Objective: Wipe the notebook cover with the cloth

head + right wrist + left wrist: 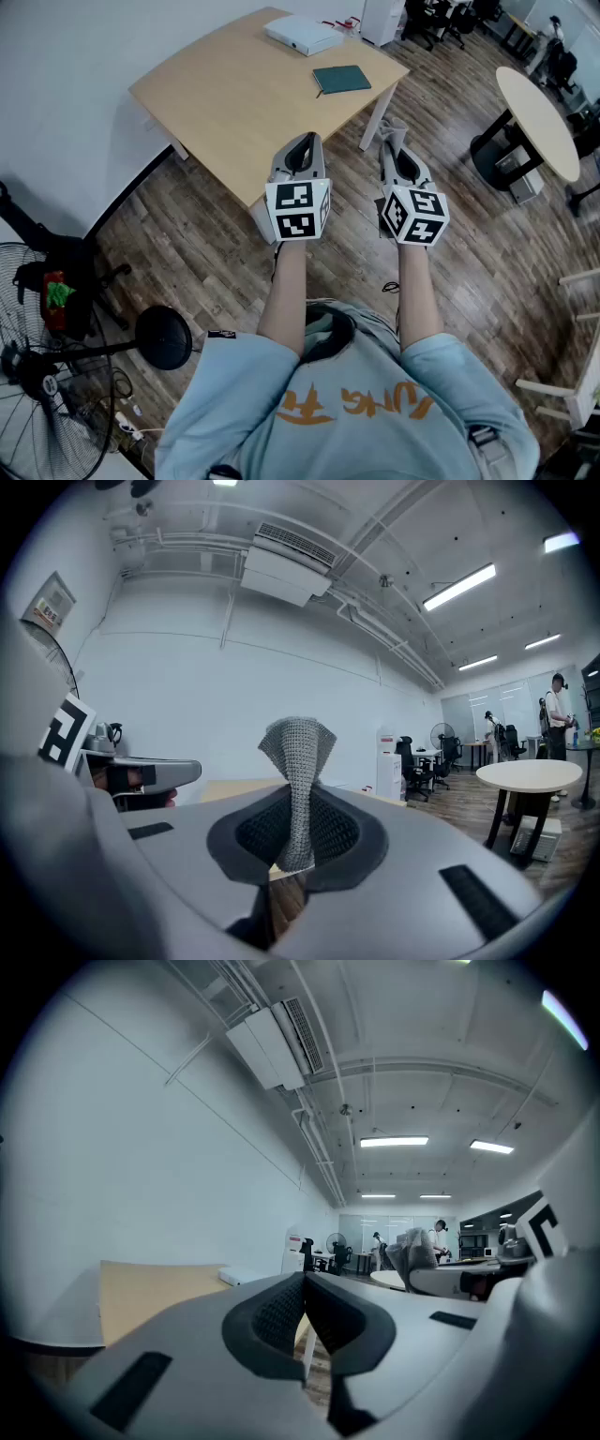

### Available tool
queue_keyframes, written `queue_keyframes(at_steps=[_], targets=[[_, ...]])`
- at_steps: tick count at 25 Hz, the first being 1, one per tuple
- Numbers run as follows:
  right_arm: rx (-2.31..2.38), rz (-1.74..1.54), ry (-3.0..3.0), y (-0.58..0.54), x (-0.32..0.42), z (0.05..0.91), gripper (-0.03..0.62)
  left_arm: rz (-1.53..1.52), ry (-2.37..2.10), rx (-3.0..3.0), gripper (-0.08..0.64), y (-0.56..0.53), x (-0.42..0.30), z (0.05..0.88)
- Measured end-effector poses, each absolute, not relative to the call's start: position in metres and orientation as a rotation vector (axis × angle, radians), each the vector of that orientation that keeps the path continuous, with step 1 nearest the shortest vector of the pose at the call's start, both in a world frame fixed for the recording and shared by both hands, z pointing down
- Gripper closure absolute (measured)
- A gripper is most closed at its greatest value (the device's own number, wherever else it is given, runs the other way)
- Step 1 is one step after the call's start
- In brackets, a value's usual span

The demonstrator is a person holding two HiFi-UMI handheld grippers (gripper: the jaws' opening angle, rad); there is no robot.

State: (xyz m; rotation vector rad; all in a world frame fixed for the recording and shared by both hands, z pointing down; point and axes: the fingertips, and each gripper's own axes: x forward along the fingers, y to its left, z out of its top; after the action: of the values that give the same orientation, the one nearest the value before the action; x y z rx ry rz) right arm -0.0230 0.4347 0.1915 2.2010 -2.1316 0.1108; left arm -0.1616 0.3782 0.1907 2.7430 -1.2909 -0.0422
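A dark green notebook (341, 79) lies flat on the light wooden table (234, 103), near its right edge. I hold both grippers side by side in the air, short of the table's near corner. My right gripper (393, 141) is shut on a grey knitted cloth (297, 771), which stands up from between its jaws; the cloth (392, 134) also shows as a grey tuft in the head view. My left gripper (303, 147) is shut with nothing in it, its ribbed pads (281, 1314) pressed together.
A white flat box (302, 35) sits at the table's far edge. A round table (536, 117) stands to the right, a black floor fan (47, 403) and stand to the left. Office chairs (441, 19) and a white cabinet (382, 19) are beyond. People stand far off.
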Motion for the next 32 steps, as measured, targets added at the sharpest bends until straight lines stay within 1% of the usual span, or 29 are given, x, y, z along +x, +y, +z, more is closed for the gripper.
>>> queue_keyframes(at_steps=[13,32], targets=[[2.226,0.141,-2.119,0.423,-0.03,0.2,0.566,-0.025,-1.304,2.703,0.543,0.365,-0.179,0.202],[2.243,0.16,-2.006,0.424,-0.01,0.212,0.565,-0.018,-1.239,2.654,0.543,0.358,-0.169,0.221]])
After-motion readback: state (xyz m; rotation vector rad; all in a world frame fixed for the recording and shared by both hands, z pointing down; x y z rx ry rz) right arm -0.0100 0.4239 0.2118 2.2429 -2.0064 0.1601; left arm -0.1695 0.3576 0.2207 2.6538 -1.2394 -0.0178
